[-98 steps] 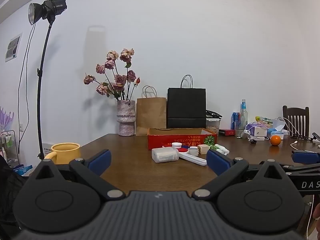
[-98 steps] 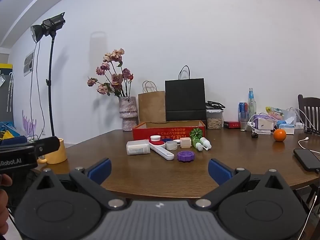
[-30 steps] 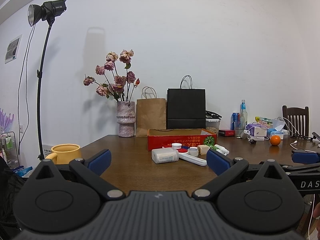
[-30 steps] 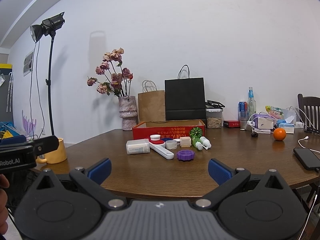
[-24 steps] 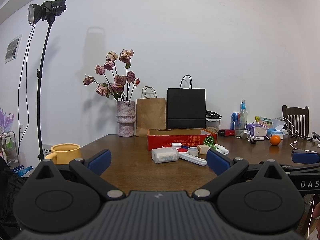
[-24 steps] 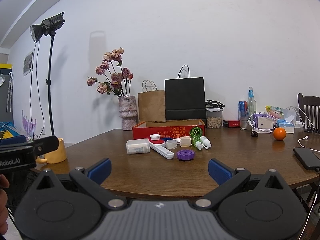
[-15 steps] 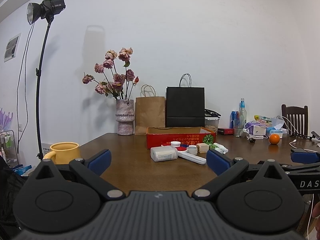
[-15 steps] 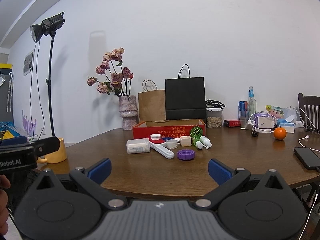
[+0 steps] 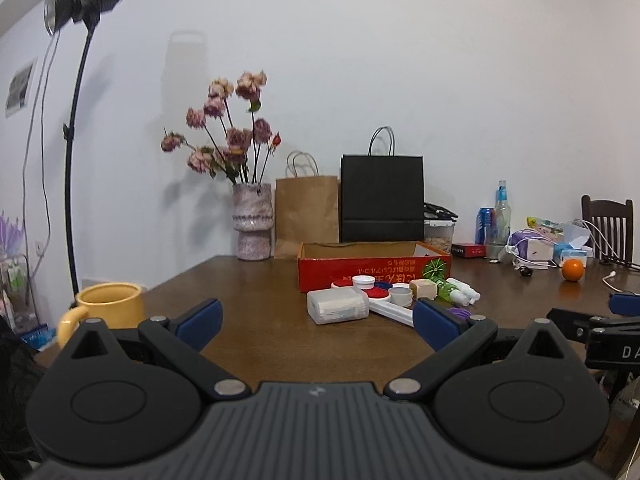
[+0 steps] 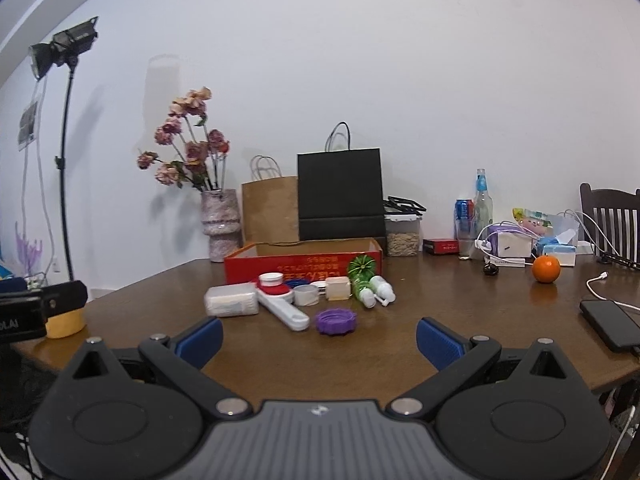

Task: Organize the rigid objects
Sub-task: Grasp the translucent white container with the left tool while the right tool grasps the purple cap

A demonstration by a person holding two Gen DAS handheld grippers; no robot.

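1. both tools hover at the near table edge: the left gripper [image 9: 316, 314] and the right gripper [image 10: 319, 338] are spread wide and carry nothing.
2. the small items lie mid-table, just in front of the red box [image 10: 302, 260]: a clear case [image 10: 232, 300], a white scoop [image 10: 284, 314], a purple lid [image 10: 335, 322], green bottles [image 10: 366, 288].
3. risk, as i judge it: the pieces touch or crowd each other, so a wide approach may knock neighbours aside or roll the bottles away rightward.
4. the box print is upside down and unreadable; the left tool's body in the right view shows "ai".
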